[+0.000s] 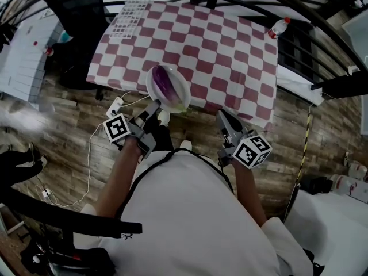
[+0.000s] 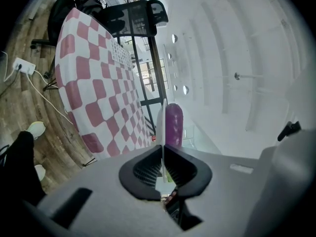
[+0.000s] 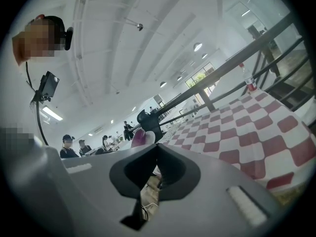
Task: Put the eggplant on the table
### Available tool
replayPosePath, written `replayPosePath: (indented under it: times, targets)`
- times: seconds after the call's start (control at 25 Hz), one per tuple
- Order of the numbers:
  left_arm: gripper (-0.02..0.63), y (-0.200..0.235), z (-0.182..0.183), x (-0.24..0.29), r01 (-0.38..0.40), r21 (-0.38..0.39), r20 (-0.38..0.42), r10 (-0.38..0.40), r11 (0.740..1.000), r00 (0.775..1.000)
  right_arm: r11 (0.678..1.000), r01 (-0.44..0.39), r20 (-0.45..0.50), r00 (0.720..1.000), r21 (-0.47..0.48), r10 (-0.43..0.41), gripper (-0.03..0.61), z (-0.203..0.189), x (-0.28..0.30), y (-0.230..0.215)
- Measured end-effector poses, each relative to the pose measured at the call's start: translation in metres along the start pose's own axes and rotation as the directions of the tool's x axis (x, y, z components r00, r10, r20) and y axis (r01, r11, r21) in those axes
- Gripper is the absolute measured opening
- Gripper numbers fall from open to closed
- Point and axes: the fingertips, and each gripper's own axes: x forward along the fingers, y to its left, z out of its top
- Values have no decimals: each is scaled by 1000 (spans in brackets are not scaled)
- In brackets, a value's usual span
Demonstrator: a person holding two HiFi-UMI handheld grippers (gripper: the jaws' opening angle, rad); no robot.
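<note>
Purple eggplant (image 1: 164,81) rests on plate (image 1: 182,92) pinched by left gripper (image 1: 154,104).

A black office chair (image 1: 77,10) stands at the far left on a wooden floor (image 1: 57,125). Just right of it lies a white grid rack (image 1: 129,17). A red-capped bottle (image 1: 278,27) sits at the far right. Nearer, a white power strip (image 1: 116,106) trails a cable (image 1: 89,154) over the boards.
</note>
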Motion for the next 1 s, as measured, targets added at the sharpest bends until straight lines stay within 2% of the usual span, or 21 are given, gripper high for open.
replayPosePath:
  times: [0.36,1.0]
  targets:
    - [25,6,49,32,3,-12,-35,-4,1000,999,999,10,-12,1000,-40,-10,8,20,51,-3]
    - [25,21,150,89,26,-31,-147,-30,999,989,995,94,31,995,-22,-93,8,59,150,-13]
